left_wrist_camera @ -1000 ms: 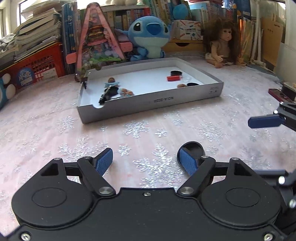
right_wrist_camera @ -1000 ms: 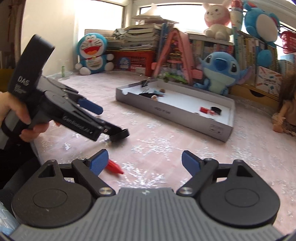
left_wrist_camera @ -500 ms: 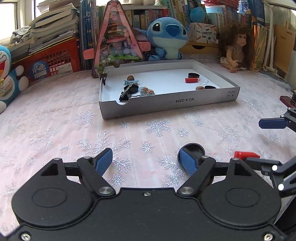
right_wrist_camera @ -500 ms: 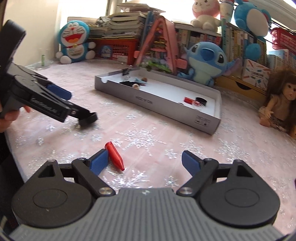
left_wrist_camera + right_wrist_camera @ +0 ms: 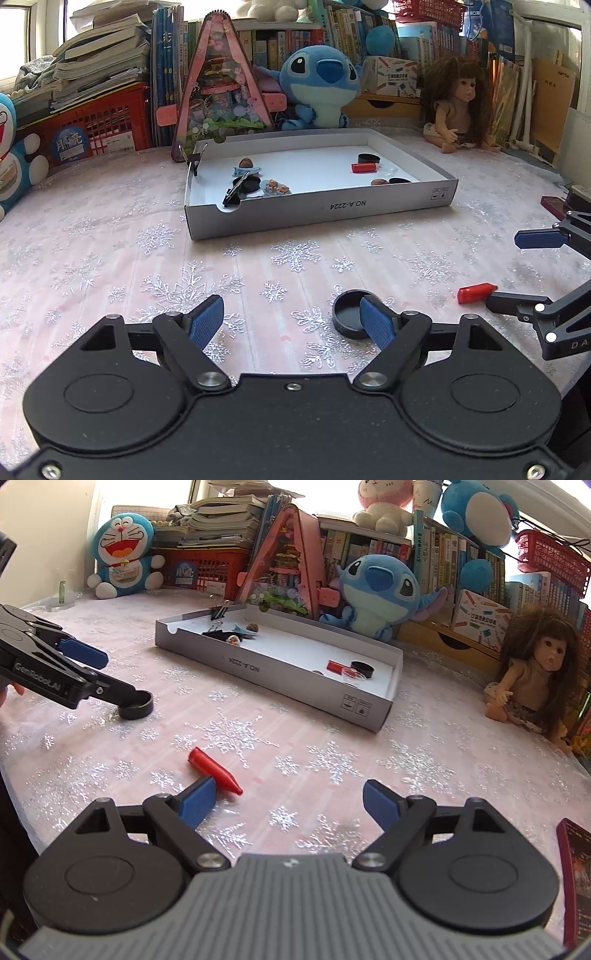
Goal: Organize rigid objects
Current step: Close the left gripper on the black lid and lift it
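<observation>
Red crayon (image 5: 214,771) beside right hand-held gripper (image 5: 289,800), jaws apart | black cap (image 5: 351,314) touching left hand-held gripper (image 5: 291,318), released

Both my wrist cams sit low over the pink snowflake tablecloth (image 5: 110,236), looking forward and down. Both catch the grey cardboard tray (image 5: 317,216) (image 5: 273,675), the red crayon (image 5: 476,292) (image 5: 214,770) and each other's fingers.

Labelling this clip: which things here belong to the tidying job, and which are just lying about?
Job: black cap, red crayon, grey tray, both hand-held grippers.
Lying about: blue plush, doll, books, red crate.
</observation>
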The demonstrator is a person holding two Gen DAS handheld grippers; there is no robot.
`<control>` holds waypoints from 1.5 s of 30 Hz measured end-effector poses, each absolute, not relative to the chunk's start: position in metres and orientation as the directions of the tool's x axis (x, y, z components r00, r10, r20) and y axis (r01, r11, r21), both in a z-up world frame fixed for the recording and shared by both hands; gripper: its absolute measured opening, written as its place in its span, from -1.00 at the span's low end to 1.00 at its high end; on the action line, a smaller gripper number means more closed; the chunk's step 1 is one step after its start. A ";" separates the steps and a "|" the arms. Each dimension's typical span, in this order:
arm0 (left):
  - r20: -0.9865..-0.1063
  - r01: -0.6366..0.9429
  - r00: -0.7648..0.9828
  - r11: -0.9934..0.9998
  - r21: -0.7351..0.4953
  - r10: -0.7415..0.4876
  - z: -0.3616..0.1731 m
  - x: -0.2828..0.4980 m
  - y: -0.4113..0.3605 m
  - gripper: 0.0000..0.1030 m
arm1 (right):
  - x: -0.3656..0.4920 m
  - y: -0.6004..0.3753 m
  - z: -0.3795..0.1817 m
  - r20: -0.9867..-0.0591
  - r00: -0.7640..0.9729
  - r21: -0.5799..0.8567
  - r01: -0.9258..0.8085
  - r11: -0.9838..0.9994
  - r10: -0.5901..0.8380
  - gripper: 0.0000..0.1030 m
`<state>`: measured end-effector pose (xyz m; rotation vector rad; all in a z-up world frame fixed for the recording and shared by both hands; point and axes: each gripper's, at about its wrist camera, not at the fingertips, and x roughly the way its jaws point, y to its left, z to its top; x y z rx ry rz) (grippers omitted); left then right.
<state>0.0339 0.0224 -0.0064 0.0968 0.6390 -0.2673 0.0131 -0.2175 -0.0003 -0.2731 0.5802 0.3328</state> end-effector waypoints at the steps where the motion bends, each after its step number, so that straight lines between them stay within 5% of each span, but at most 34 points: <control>1: -0.598 0.280 0.770 0.960 0.005 -0.222 -0.006 0.033 0.022 0.55 | 0.013 -0.219 -0.001 -0.576 0.787 -0.158 -0.373 0.914 0.221 0.79; 14: -0.578 0.338 0.770 0.941 0.009 -0.271 -0.008 0.020 0.003 0.43 | 0.008 -0.212 0.002 -0.580 0.762 -0.053 -0.388 0.920 0.288 0.79; 17: -0.585 0.353 0.761 0.936 0.013 -0.279 -0.012 0.021 -0.003 0.24 | 0.006 -0.203 0.002 -0.581 0.752 -0.044 -0.413 0.910 0.313 0.78; 22: -0.587 0.353 0.755 0.936 -0.012 -0.292 -0.015 0.023 -0.005 -0.41 | 0.004 -0.194 0.003 -0.582 0.741 -0.028 -0.429 0.903 0.334 0.78; 33: -0.566 0.322 0.778 0.947 -0.015 -0.273 -0.011 0.024 0.004 -0.41 | 0.009 -0.189 0.006 -0.623 0.715 0.038 -0.378 0.925 0.318 0.39; 37: -0.574 0.317 0.773 0.948 -0.018 -0.269 -0.013 0.025 0.005 -0.41 | 0.009 -0.190 0.007 -0.631 0.711 0.032 -0.375 0.927 0.309 0.05; 45: -0.576 0.320 0.771 0.947 -0.019 -0.272 -0.015 0.024 0.004 -0.41 | 0.015 -0.199 0.006 -0.634 0.728 0.015 -0.325 0.946 0.260 -0.04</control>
